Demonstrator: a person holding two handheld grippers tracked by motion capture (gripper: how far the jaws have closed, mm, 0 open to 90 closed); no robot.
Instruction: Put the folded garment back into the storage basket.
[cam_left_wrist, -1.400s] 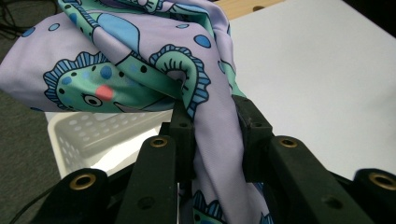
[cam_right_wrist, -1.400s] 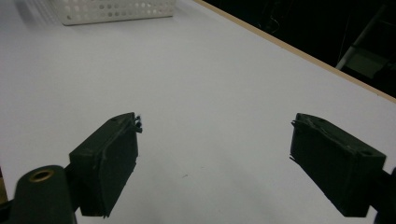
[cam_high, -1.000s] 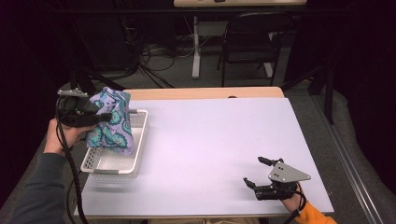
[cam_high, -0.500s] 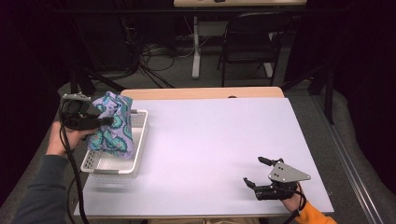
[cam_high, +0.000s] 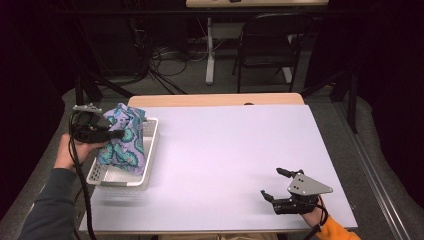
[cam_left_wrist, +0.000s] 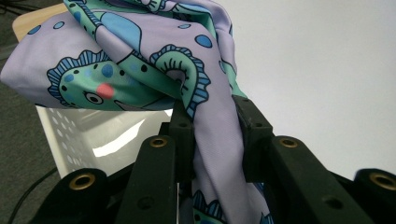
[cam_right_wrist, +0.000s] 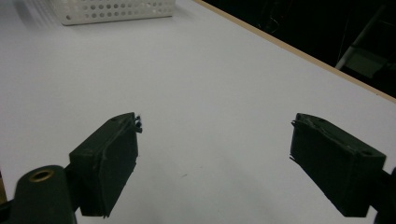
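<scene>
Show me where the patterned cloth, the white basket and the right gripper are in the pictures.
patterned cloth (cam_high: 122, 142), high view, on its hanging middle part.
white basket (cam_high: 150, 150), high view, on its right rim.
right gripper (cam_high: 272, 184), high view, midway between its open jaws.

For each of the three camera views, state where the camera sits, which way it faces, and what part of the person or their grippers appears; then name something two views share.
High view: above the person's side, facing forward and down on the table; both forearms, left gripper and right gripper show.
Left gripper view: rides the left gripper, looking along jaws shut on the patterned cloth above the white basket.
Right gripper view: rides the right gripper, facing across the table, jaws open.
Shared: the basket appears in the high view and both gripper views.
</scene>
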